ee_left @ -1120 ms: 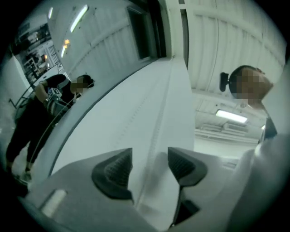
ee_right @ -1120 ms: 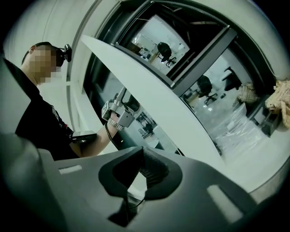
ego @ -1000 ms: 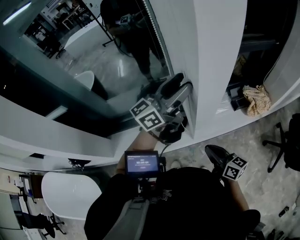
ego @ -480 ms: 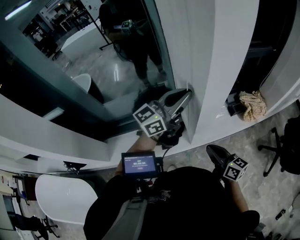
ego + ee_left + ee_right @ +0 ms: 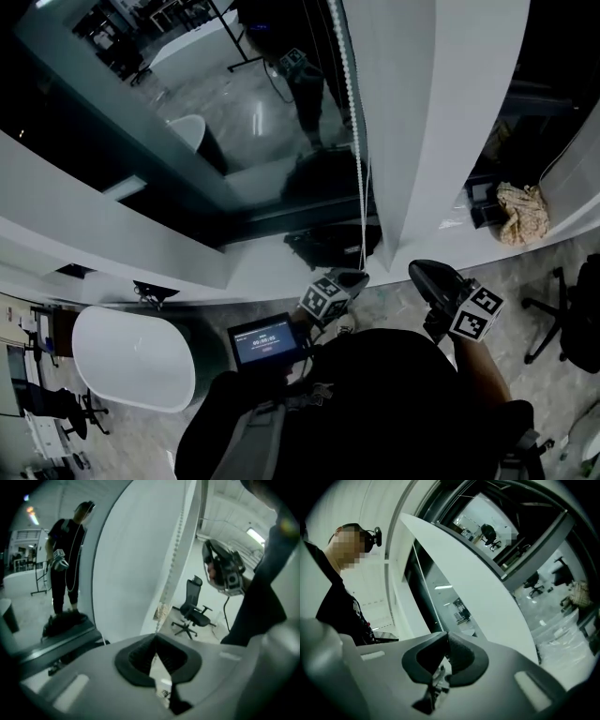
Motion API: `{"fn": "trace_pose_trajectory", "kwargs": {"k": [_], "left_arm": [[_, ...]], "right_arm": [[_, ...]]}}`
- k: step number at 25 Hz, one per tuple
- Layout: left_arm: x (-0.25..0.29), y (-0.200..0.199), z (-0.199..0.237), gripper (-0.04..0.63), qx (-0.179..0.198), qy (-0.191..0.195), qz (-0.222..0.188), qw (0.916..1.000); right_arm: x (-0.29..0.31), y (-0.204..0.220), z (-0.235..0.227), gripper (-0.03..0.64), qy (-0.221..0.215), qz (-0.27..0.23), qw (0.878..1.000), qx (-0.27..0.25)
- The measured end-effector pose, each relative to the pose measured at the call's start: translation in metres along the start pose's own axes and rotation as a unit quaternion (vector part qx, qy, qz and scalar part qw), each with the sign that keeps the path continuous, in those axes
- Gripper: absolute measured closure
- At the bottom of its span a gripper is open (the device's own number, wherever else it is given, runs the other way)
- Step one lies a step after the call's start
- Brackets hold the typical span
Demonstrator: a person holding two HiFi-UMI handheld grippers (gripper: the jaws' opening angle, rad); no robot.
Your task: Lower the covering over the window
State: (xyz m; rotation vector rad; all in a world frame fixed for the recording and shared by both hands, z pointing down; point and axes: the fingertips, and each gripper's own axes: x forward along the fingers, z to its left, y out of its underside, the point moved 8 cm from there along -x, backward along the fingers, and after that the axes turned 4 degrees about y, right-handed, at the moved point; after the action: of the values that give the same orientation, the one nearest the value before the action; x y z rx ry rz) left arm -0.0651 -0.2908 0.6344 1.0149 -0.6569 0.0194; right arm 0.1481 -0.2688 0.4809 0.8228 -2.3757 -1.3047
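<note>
Left gripper (image 5: 351,279) is clamped on the bead chain (image 5: 356,150), low by the white sill (image 5: 262,274). Chain runs straight up the window's (image 5: 234,103) right edge, beside the white pillar (image 5: 450,112). Right gripper (image 5: 433,278) has jaws together, nothing between them, off to the right.

Left tool (image 5: 354,277) now far lower, apparently clamped on bead chain (image 5: 356,141)
</note>
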Motion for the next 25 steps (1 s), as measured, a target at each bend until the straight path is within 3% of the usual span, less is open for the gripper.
{"fn": "trace_pose_trajectory", "kwargs": {"k": [2, 4, 9, 15, 16, 17, 21, 23, 25], "left_arm": [[-0.006, 0.026, -0.018, 0.589, -0.055, -0.013, -0.03, 0.998], [-0.013, 0.029, -0.032, 0.589, -0.081, -0.028, -0.06, 0.9945], [-0.01, 0.034, -0.06, 0.589, -0.097, -0.056, -0.083, 0.9902], [-0.009, 0.043, -0.093, 0.588, -0.097, -0.055, -0.086, 0.9901], [-0.009, 0.044, -0.095, 0.588, -0.096, -0.055, -0.084, 0.9903], [-0.011, 0.045, -0.096, 0.588, -0.097, -0.055, -0.083, 0.9903], [-0.022, 0.055, -0.085, 0.586, -0.082, -0.083, -0.093, 0.9889], [-0.035, 0.061, -0.079, 0.584, -0.071, -0.102, -0.101, 0.987], [-0.058, 0.062, -0.078, 0.546, -0.086, -0.111, -0.123, 0.9824]], "right_arm": [[0.009, -0.016, 0.014, 0.605, -0.039, 0.003, 0.999, -0.028], [0.02, -0.039, 0.034, 0.587, -0.083, -0.005, 0.995, -0.059], [0.046, -0.103, 0.083, 0.546, -0.186, -0.035, 0.973, -0.133], [0.071, -0.169, 0.129, 0.508, -0.235, -0.052, 0.957, -0.164], [0.072, -0.176, 0.136, 0.527, -0.239, -0.057, 0.953, -0.175], [0.072, -0.18, 0.142, 0.599, -0.238, -0.064, 0.95, -0.191], [0.061, -0.179, 0.152, 0.612, -0.206, -0.103, 0.934, -0.275], [0.053, -0.173, 0.154, 0.612, -0.173, -0.108, 0.919, -0.337], [0.052, -0.151, 0.152, 0.612, -0.125, -0.059, 0.895, -0.424]]}}
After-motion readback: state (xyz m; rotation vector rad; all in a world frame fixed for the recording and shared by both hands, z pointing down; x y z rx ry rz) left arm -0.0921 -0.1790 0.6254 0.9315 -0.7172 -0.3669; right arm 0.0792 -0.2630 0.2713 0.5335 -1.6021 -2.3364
